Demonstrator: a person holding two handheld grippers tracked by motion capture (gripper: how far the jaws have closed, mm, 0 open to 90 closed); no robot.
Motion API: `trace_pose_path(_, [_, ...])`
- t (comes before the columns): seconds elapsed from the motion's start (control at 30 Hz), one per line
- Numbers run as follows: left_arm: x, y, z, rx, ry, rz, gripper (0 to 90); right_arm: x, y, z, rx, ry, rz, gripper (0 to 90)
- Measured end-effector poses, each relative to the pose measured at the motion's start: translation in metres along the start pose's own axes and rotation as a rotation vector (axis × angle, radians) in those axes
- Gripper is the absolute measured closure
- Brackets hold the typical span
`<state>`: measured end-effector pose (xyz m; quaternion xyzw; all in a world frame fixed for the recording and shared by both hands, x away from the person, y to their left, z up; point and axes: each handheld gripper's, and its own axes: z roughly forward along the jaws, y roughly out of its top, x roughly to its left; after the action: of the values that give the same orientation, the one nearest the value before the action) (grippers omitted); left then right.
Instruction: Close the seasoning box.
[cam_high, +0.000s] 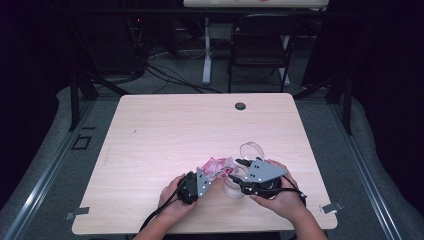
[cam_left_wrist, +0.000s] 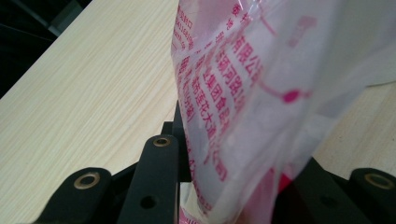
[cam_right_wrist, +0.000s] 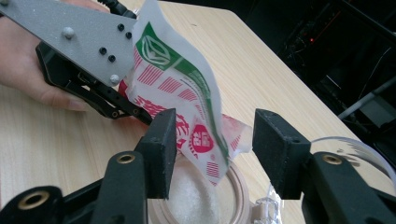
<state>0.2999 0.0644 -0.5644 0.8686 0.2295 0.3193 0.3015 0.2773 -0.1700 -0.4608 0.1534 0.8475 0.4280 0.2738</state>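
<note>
**Inspector:** Two grippers, both at the near edge of the table (cam_high: 150, 130). Start with the nearest item.

**Assistant:** Nearest is the left gripper (cam_high: 202, 181), held in the person's left hand (cam_high: 172, 197). Its jaws are clamped on the bottom of a pink-printed plastic bag (cam_left_wrist: 243, 93); in the left gripper view the film rises straight up from between the two black jaws.

**Inspector:** And the right gripper?

**Assistant:** The right gripper (cam_right_wrist: 212, 149) sits just beside it, in the right hand (cam_high: 285, 197). Its jaws stand apart. The bag's lower corner (cam_right_wrist: 201, 140) hangs between them, close to the left pad; I cannot tell whether it touches that pad, and it is clear of the right one.

**Inspector:** What lies under the bag?

**Assistant:** An open jar (cam_right_wrist: 236, 186) with white granules (cam_right_wrist: 191, 196) inside. The bag's corner hangs directly over the jar's mouth, tilted down from the left gripper's hold. The jar stands between the two hands in the high view (cam_high: 234, 187).

**Inspector:** Farther out?

**Assistant:** A clear round lid (cam_high: 251, 149) lies on the table just beyond the right gripper. Well beyond that, a dark cable port (cam_high: 240, 106) near the far edge. Behind the table stands a black chair (cam_high: 260, 45).
</note>
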Motion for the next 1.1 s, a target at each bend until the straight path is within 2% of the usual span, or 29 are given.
trace_pose_path(0.13, [0.003, -0.001, 0.0, -0.006, -0.015, -0.03, 74.2, -0.003, -0.001, -0.003, -0.003, 0.0, 0.02, 49.6])
trace_pose_path(0.4, [0.01, -0.005, -0.001, -0.029, -0.047, -0.054, 75.5, -0.005, -0.002, -0.005, -0.011, -0.001, 0.035, 49.7])
trace_pose_path(0.83, [0.028, -0.01, -0.003, -0.064, -0.14, -0.175, 77.2, -0.01, -0.002, -0.011, -0.023, -0.021, 0.061, 49.7])
trace_pose_path(1.1, [0.032, -0.014, -0.002, -0.081, -0.166, -0.227, 77.6, -0.011, -0.003, -0.011, -0.025, -0.024, 0.064, 49.6])
